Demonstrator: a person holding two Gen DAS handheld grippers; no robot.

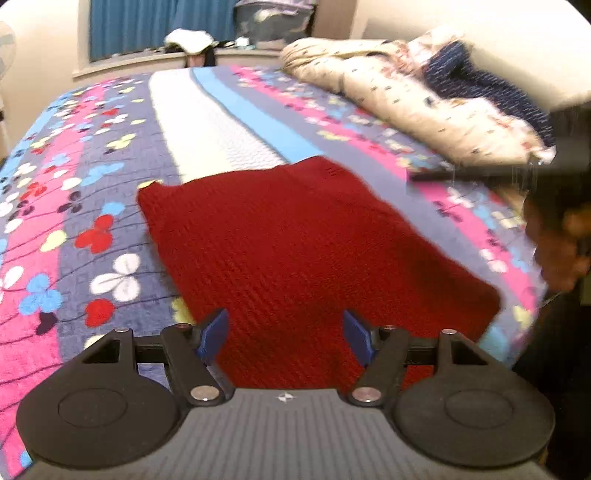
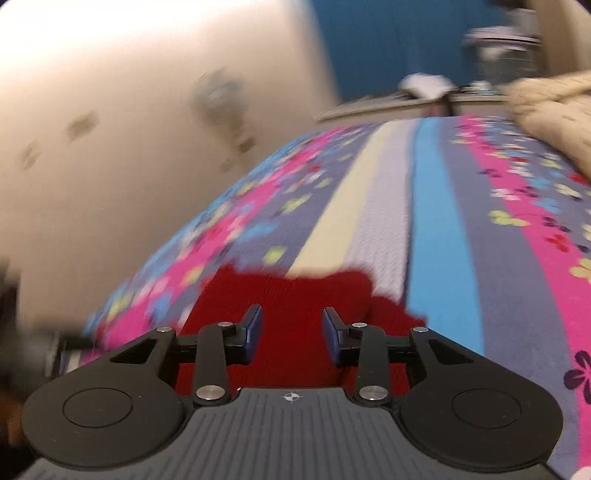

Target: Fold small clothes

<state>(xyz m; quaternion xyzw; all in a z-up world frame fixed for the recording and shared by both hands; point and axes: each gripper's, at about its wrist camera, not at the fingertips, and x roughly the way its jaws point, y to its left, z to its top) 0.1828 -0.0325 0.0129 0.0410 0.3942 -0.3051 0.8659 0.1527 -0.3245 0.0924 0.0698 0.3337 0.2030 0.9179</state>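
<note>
A dark red knitted garment [image 1: 295, 251] lies flat on the flowered bedspread [image 1: 74, 206], folded into a rough rectangle. My left gripper [image 1: 284, 334] hovers over its near edge, open, with the blue pads wide apart and only the cloth showing below them. In the right wrist view the same red garment [image 2: 291, 295] fills the space under my right gripper [image 2: 292, 330], whose pads stand apart with nothing pressed between them. That view is blurred. A hand [image 1: 557, 243] with a dark blurred device shows at the right edge of the left wrist view.
A crumpled cream quilt [image 1: 406, 96] with a dark blue cloth [image 1: 484, 85] on it lies along the bed's far right. A windowsill with blue curtains [image 1: 155, 26] and piled items runs behind the bed. A pale wall [image 2: 129, 129] borders the bed's left side.
</note>
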